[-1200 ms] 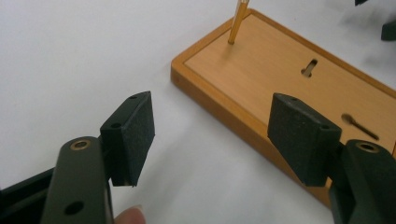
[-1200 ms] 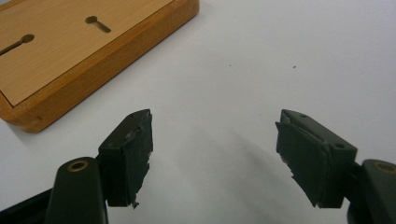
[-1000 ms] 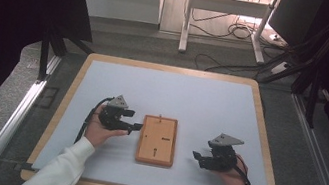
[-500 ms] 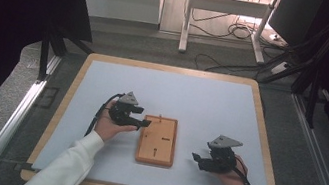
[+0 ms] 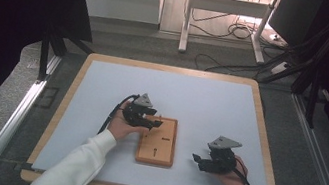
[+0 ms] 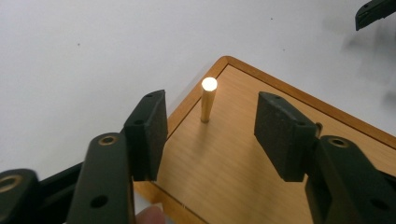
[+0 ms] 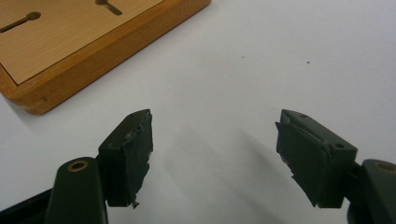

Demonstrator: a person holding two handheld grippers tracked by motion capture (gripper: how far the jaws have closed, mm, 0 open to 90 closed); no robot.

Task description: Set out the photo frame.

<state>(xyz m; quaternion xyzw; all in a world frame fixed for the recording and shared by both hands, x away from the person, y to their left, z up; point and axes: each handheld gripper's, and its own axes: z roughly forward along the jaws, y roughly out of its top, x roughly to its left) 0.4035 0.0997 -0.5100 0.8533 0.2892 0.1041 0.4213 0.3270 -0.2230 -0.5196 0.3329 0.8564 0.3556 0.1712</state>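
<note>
From the high view, a white mat [image 5: 201, 103] covers the wood-rimmed table [image 5: 77, 88], and a wooden board [image 5: 157, 144] lies near the middle of the mat's near half, long sides running toward the far edge. The far half of the mat is bare, with wide room toward both side edges. The left gripper [image 5: 153, 121] sits over the board's far left corner; the right gripper [image 5: 198, 160] rests toward the near right corner of the mat, apart from the board, with bare mat between them.

In the left gripper view, the left gripper [image 6: 210, 135] has its jaws spread wide on either side of a small brass peg [image 6: 208, 100] standing upright near the board's [image 6: 243, 154] corner — neither pad [image 6: 147, 135] touches it, and the peg stands a little beyond them. White mat lies past the board's edge.

In the right gripper view, the right gripper [image 7: 215, 158] is wide open and holds nothing — bare mat [image 7: 280, 56] under and ahead. The board's [image 7: 70, 46] corner lies to the upper left, with two keyhole-shaped slots [image 7: 21, 22] in its top.
</note>
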